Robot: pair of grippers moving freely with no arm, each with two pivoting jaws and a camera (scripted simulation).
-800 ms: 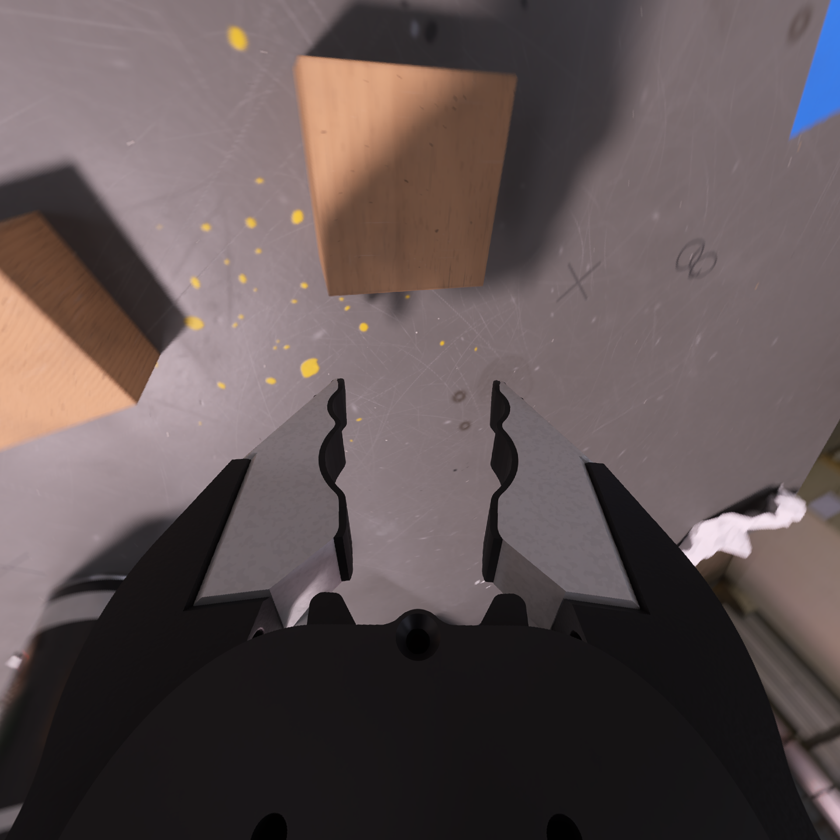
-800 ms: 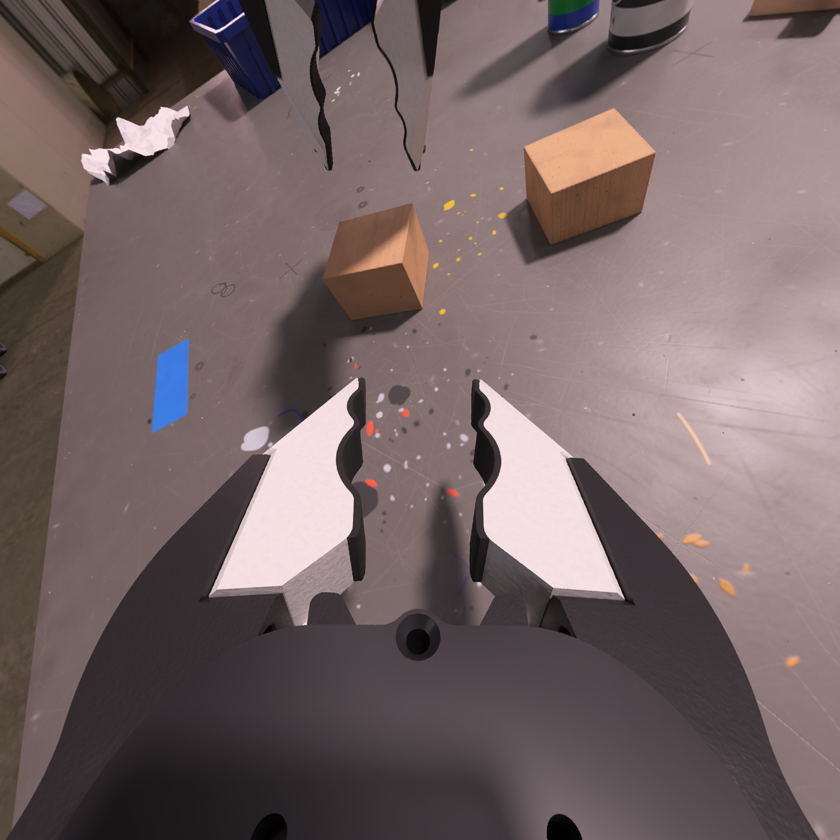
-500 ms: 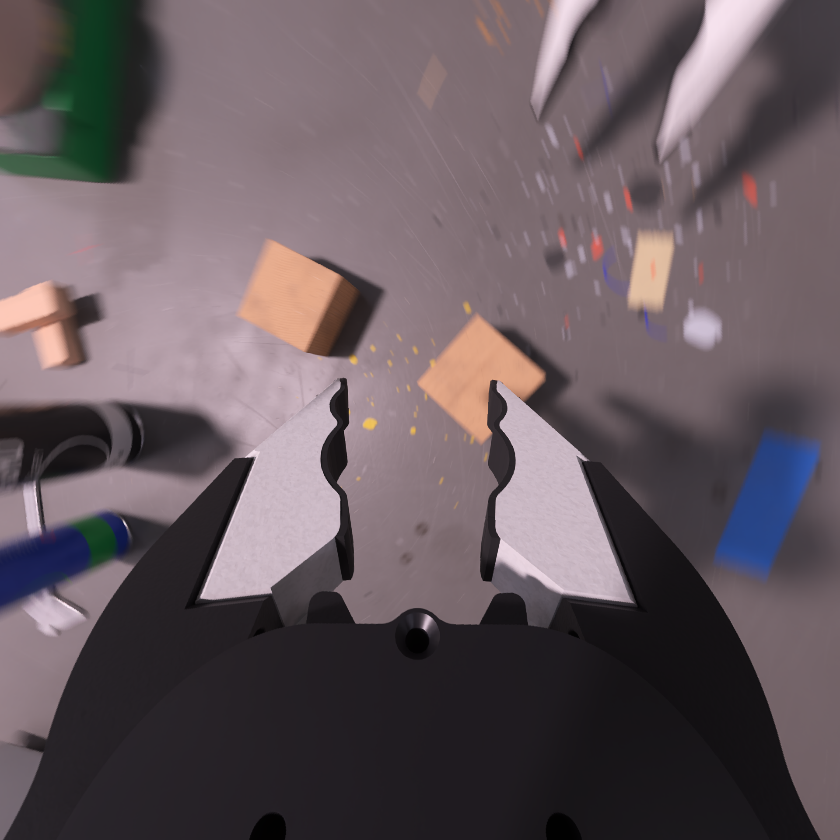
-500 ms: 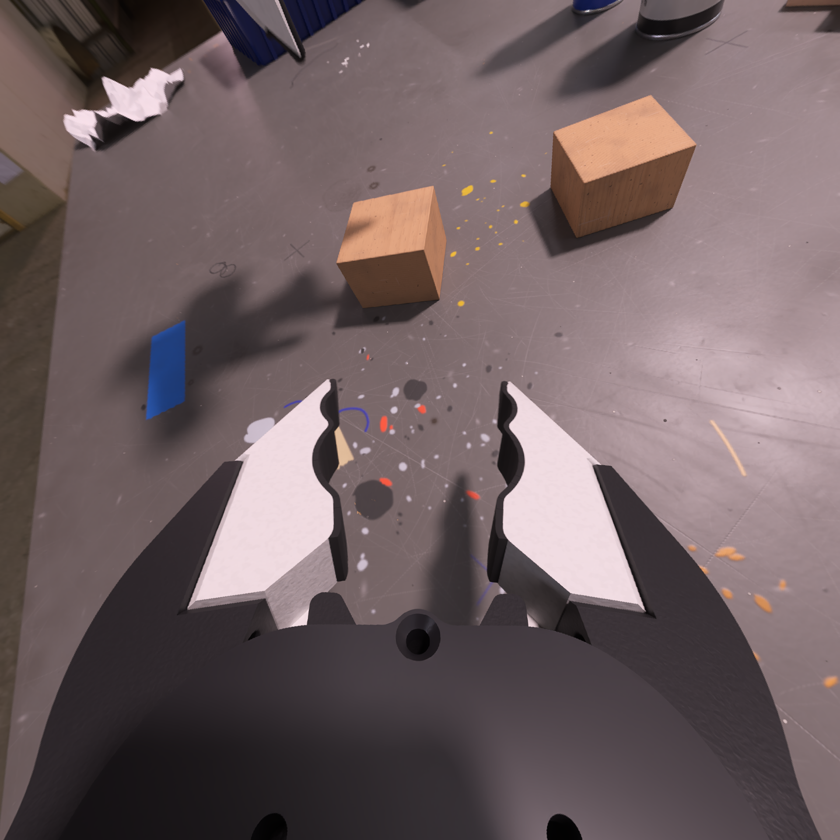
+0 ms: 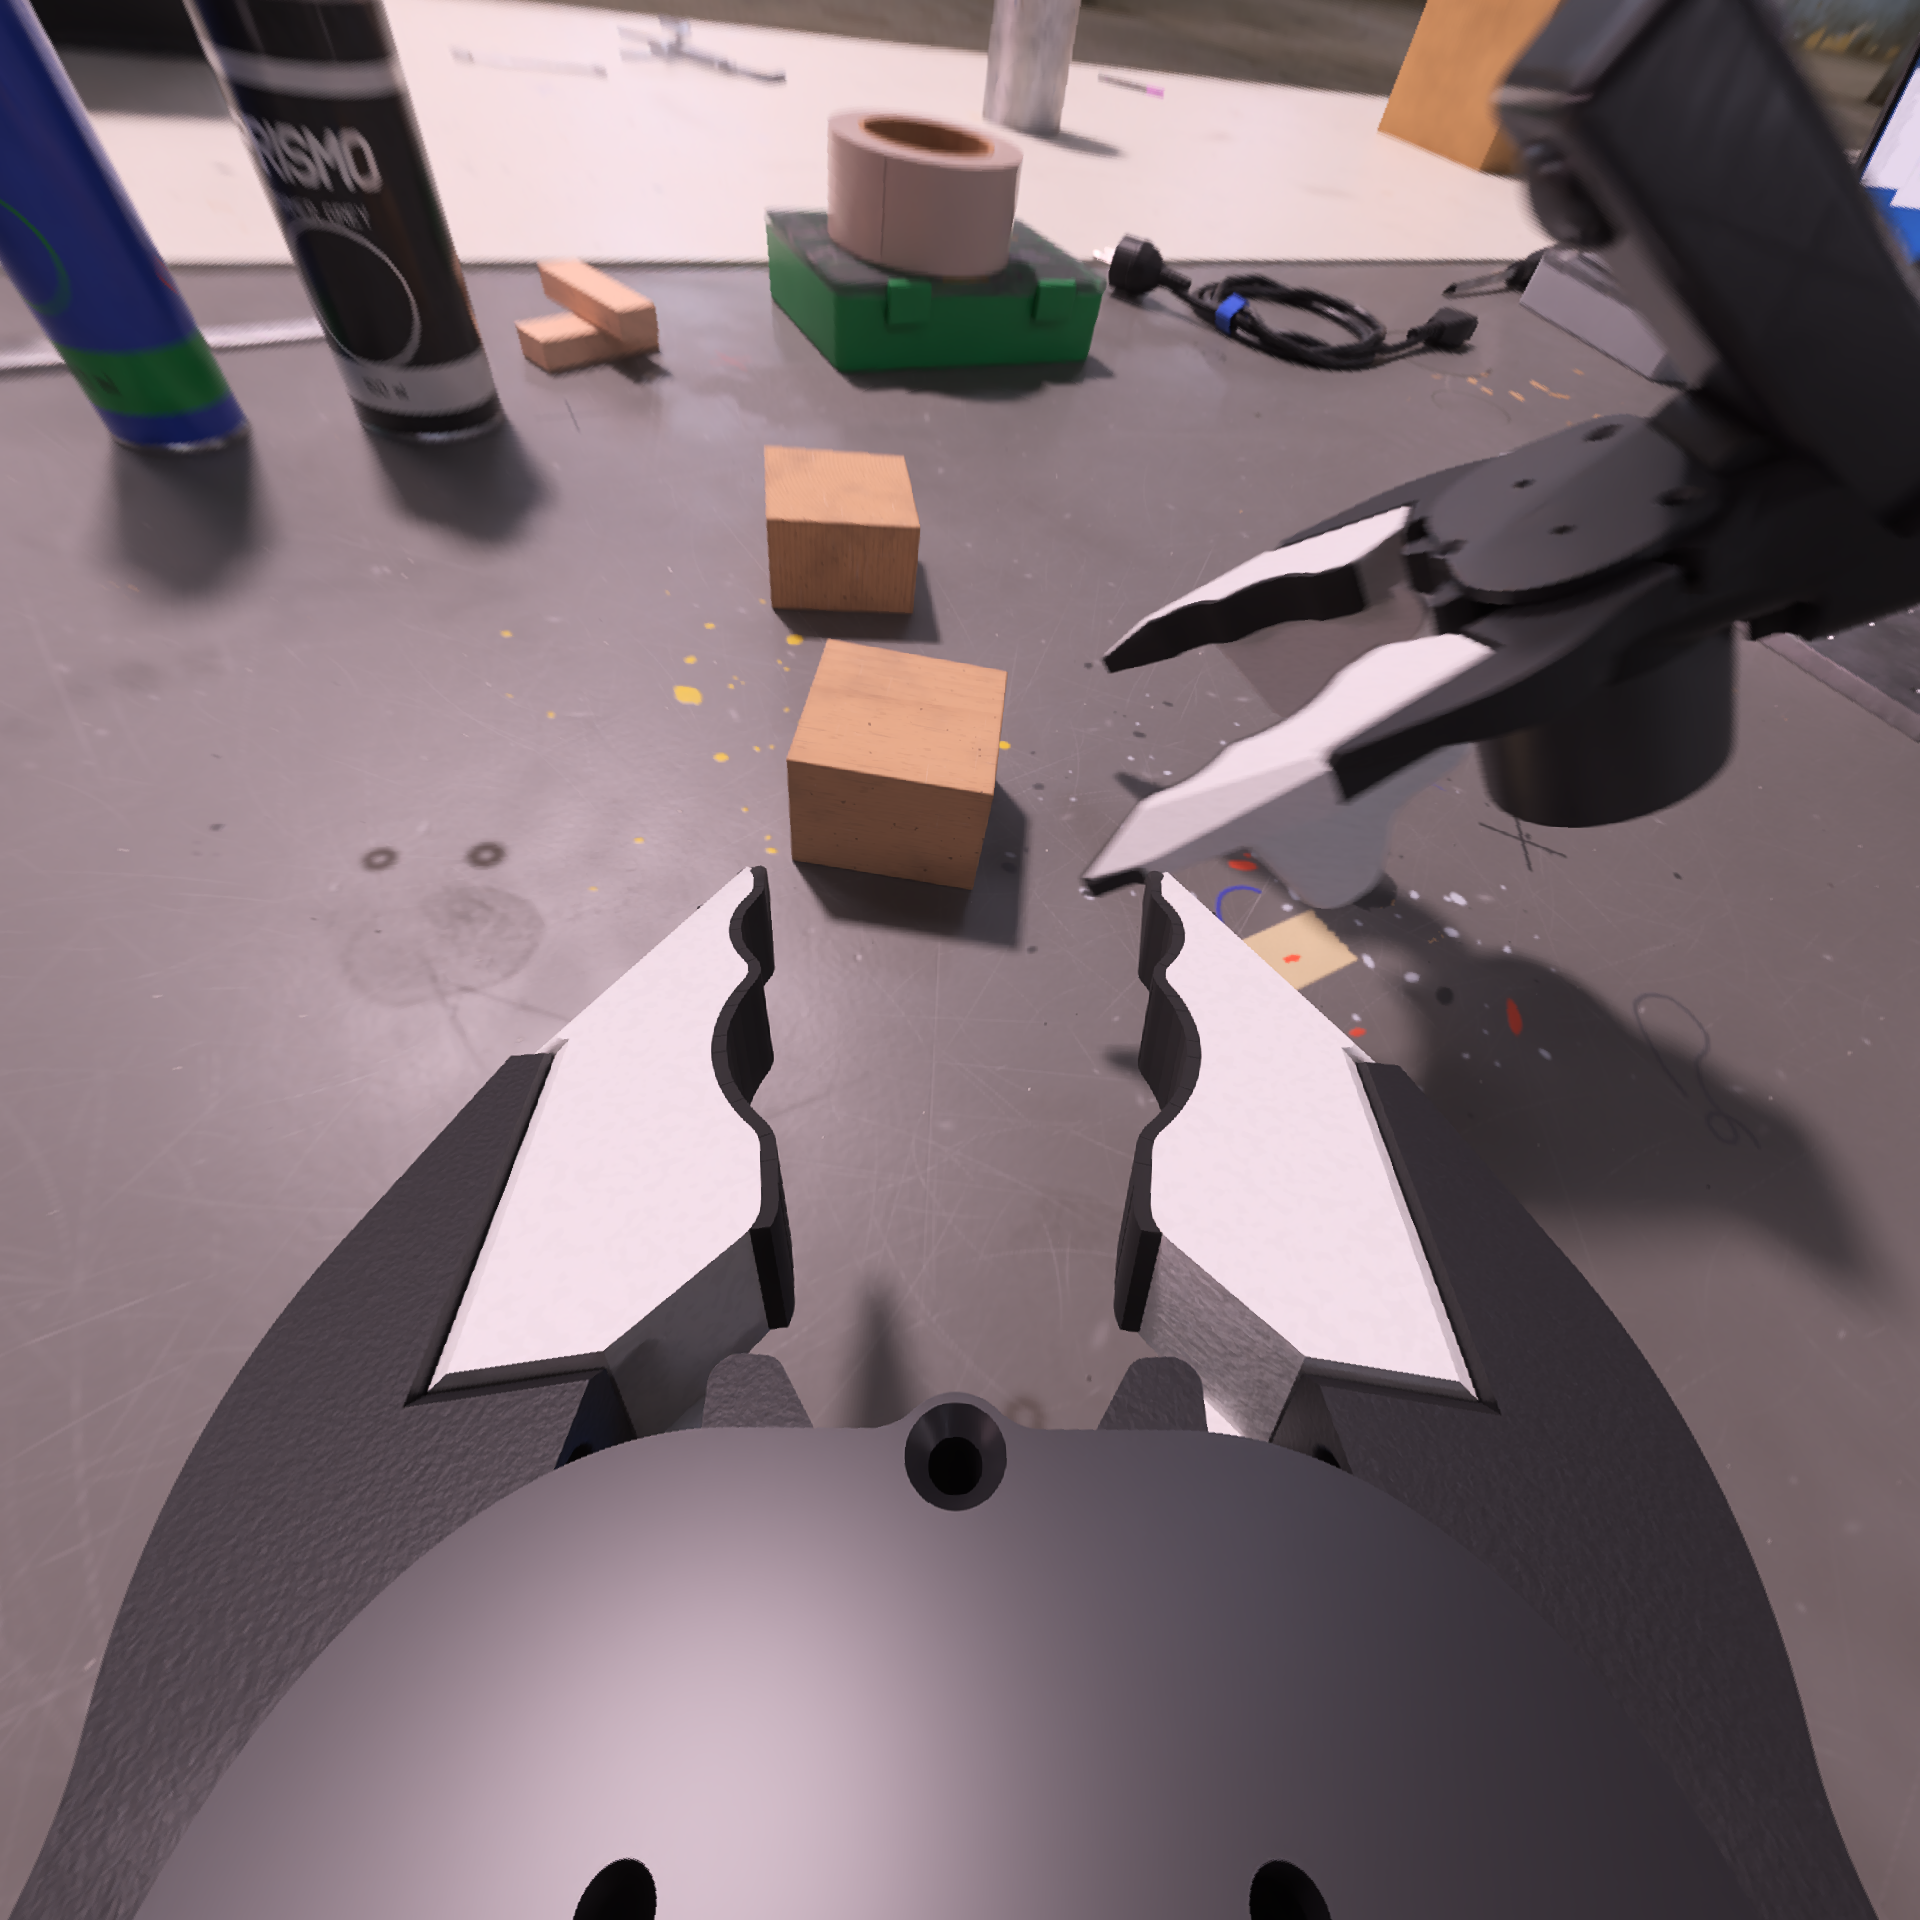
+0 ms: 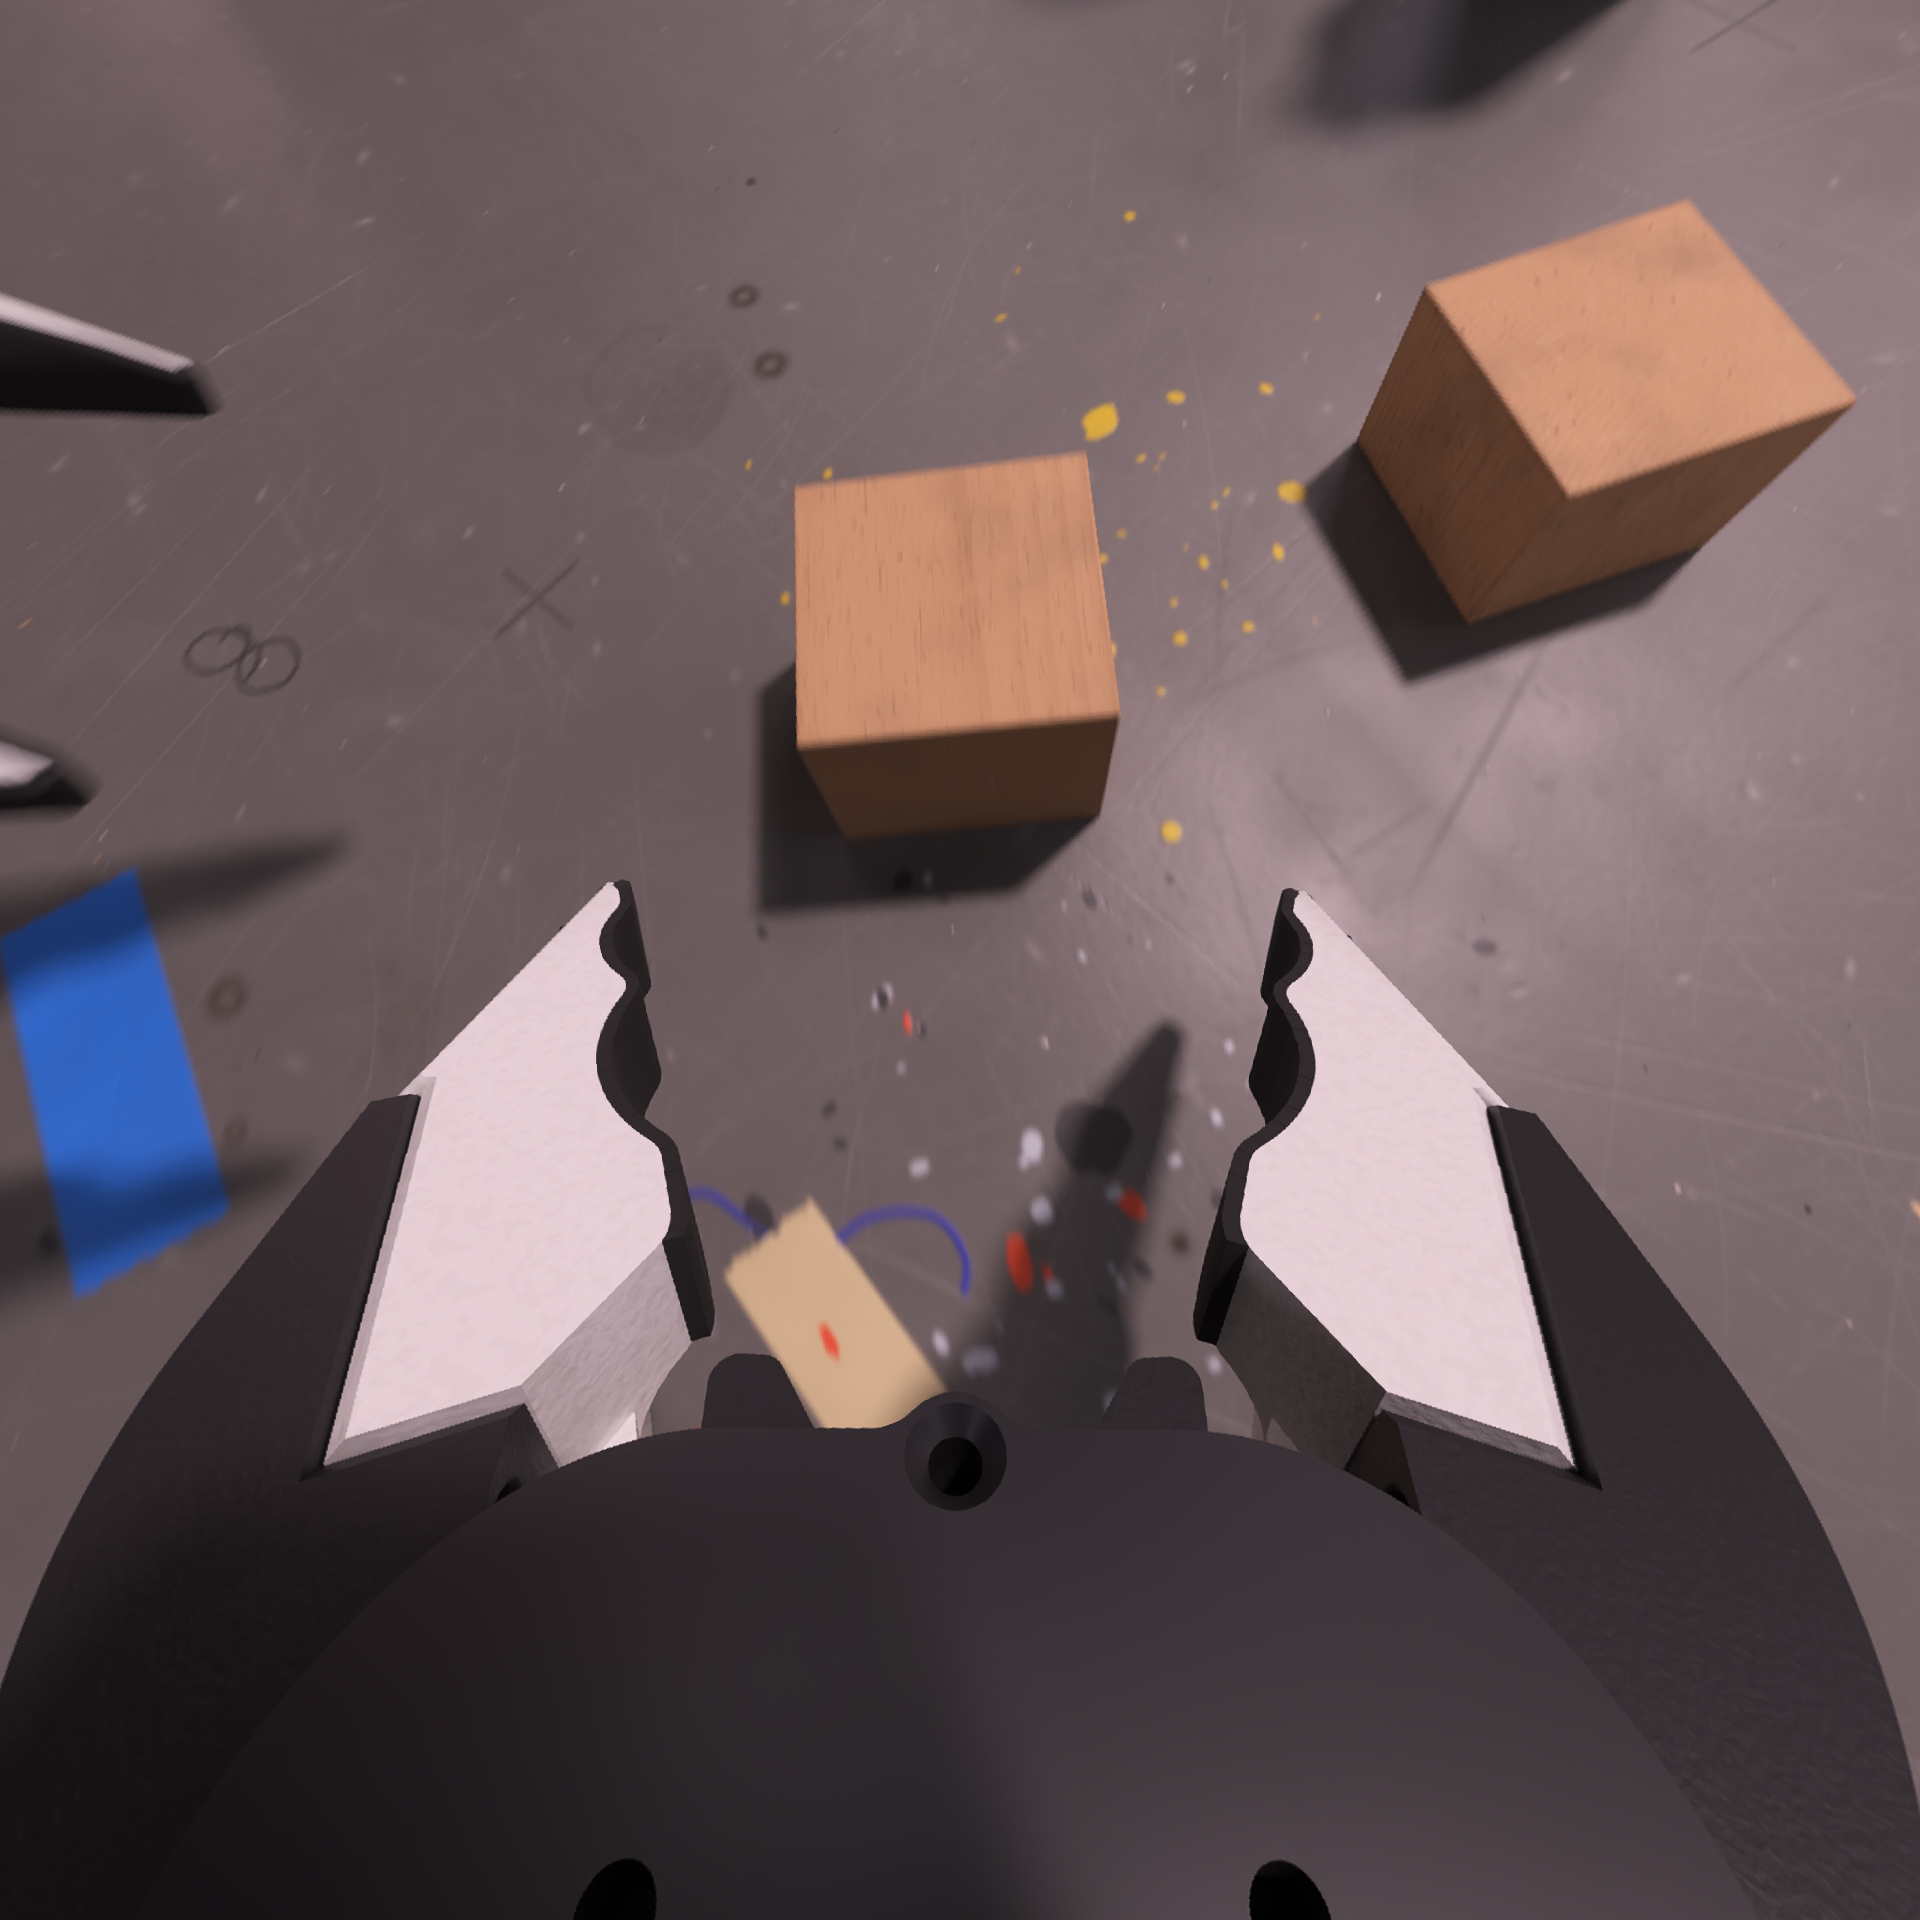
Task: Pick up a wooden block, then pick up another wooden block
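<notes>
Two wooden blocks sit on the grey table. In the left wrist view the near block point(image 5: 896, 758) lies just beyond my left gripper point(image 5: 951, 883), which is open and empty; the far block point(image 5: 842, 528) lies behind it. My right gripper point(image 5: 1093, 769) shows there to the right of the near block, open. In the right wrist view my right gripper point(image 6: 951, 899) is open wide and empty, above the table, with the near block point(image 6: 951, 634) just ahead and the far block point(image 6: 1600, 416) at the upper right. The left gripper's fingertips point(image 6: 156, 369) show at the left edge.
Two spray cans point(image 5: 358, 229) point(image 5: 94, 281), small wood sticks point(image 5: 587, 312), a green box point(image 5: 935, 307) with a tape roll point(image 5: 920, 187) and a black cable point(image 5: 1288, 317) stand at the back. A blue tape strip point(image 6: 104, 1081) and a tan paper scrap point(image 6: 831, 1314) lie on the table.
My left gripper has swung round and dropped low, now facing the blocks along the table. My right gripper has opened wider and moved closer to the near block.
</notes>
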